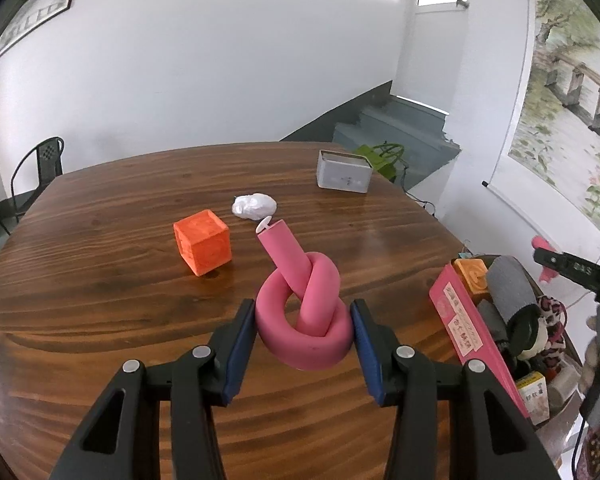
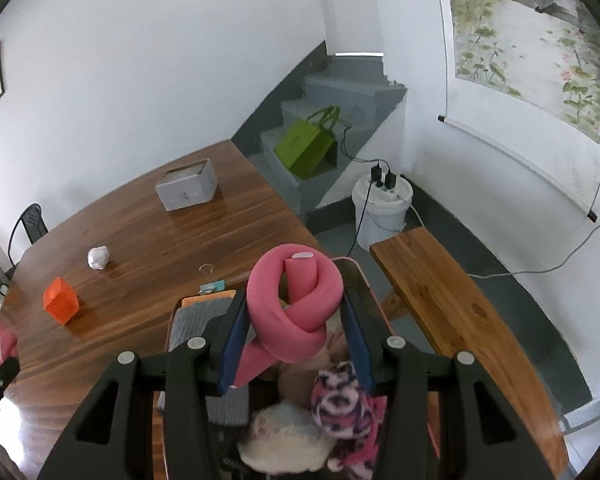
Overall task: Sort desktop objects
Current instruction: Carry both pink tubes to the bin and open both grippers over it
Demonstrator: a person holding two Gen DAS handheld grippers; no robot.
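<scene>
A pink foam tube tied in a knot (image 1: 302, 320) rests on the wooden table (image 1: 100, 280). My left gripper (image 1: 302, 310) has its blue pads against both sides of it. An orange cube (image 1: 203, 242) and a crumpled white ball (image 1: 255, 207) lie beyond it. My right gripper (image 2: 294, 304) is shut on a second pink knotted tube (image 2: 296, 308), held in the air over a full storage box (image 2: 173, 320) at the table's right end. In the left wrist view the right gripper (image 1: 572, 270) shows above that pink-sided box (image 1: 460, 320).
A grey tin (image 1: 344, 171) stands at the table's far side. The box holds grey cloth (image 2: 196, 316), a leopard-print item (image 2: 340, 396) and a fluffy white item (image 2: 284, 440). A wooden bench (image 2: 460, 312), a white bucket (image 2: 382, 208) and a green bag (image 2: 306, 148) are right of the table.
</scene>
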